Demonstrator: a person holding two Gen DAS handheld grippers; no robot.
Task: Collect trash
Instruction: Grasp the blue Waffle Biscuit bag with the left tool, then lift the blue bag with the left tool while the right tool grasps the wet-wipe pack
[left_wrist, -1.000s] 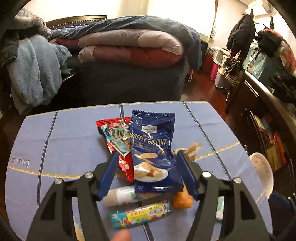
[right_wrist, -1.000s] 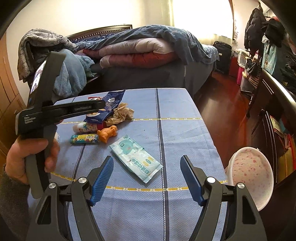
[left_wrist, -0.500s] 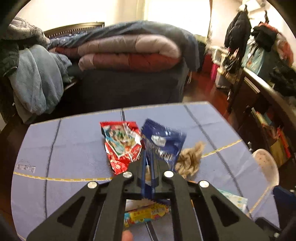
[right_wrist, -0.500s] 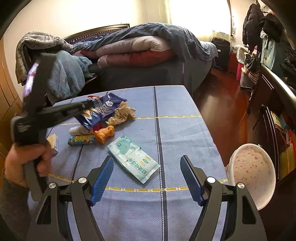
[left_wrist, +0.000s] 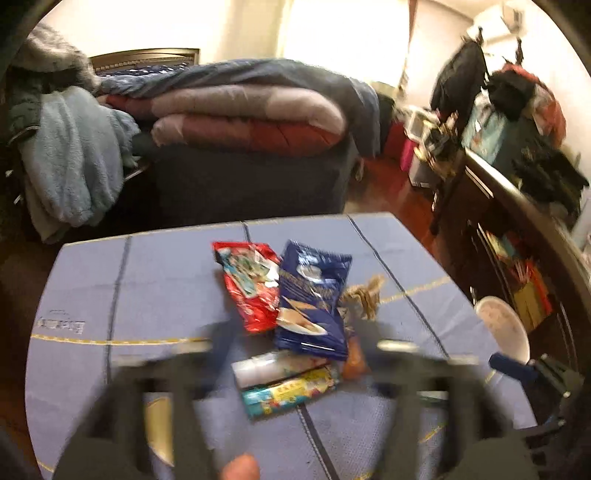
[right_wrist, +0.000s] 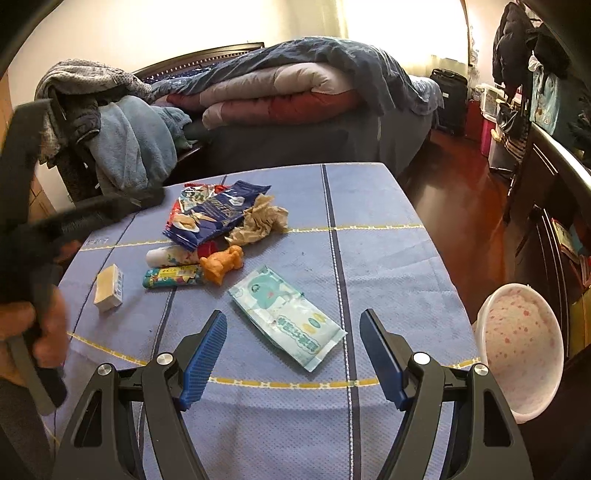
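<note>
Two tools in my feeds. Bed (right_wrist: 295, 122) behind, piled with folded quilts. Counter (right_wrist: 388, 258) under a blue cloth with yellow lines. White pink-speckled bin (right_wrist: 517, 350) sits off the counter's right edge.

Right tool (right_wrist: 293, 354): jaws wide apart, holding nothing, hovering over the near edge, the teal wet wipes pack (right_wrist: 286, 315) lying flat just beyond it.

Left tool (left_wrist: 295, 350): heavily motion-blurred in its own view; arms look spread, nothing between them. It's above the near part of the counter, the trash cluster just beyond.

Trash cluster mid-counter: blue waffle biscuit bag (left_wrist: 314, 299) lying on the counter, overlapping the red snack wrapper (left_wrist: 253, 282) at its left. Crumpled brown paper (right_wrist: 260, 221) touches the bag's right side. Below the bag: white tube (right_wrist: 166, 256), then colourful candy tube (right_wrist: 171, 277) beside it, orange toy figure (right_wrist: 223, 264) at their right ends. Small yellowish box (right_wrist: 109, 288) sits apart to the left.
</note>
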